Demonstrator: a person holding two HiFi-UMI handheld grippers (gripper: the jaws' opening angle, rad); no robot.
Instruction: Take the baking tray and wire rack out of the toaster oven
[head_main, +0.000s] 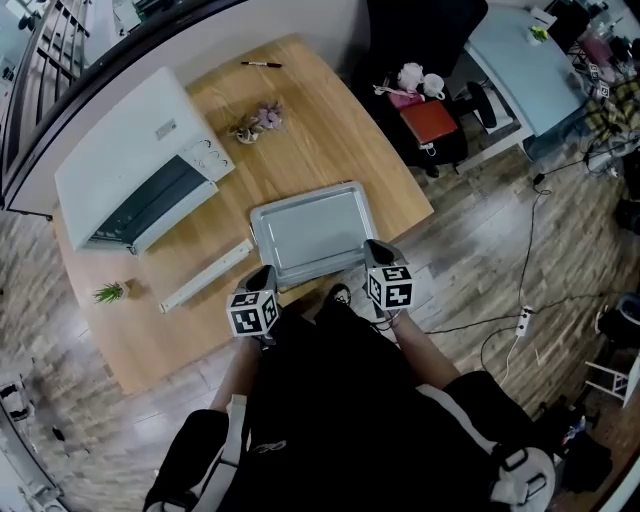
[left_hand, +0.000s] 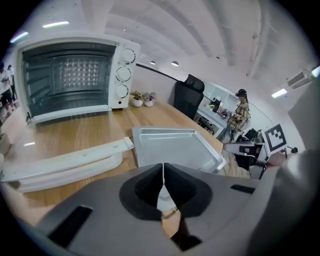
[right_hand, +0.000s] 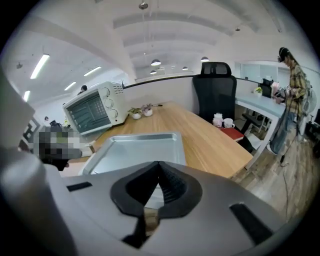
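from the head view, both my tongs hang over the table's (head_main: 330, 130) near edge: the left tongs (head_main: 264, 280) just by the baking tray's (head_main: 310, 228) near left corner, the right tongs (head_main: 376, 255) by its near right corner. only the gripper views show the jaws: on each pair the pads meet tip to tip with nothing between them. the tray lies flat by the table's near edge, silver, shallow and bare, with a raised rim and rounded corners. the toaster oven (head_main: 135, 165) sits at the far left corner; only the left gripper view shows its three knobs (left_hand: 123, 75). a long white piece (head_main: 208, 273) lies between oven and tray. only the head view shows the pen (head_main: 260, 64) at the far edge.
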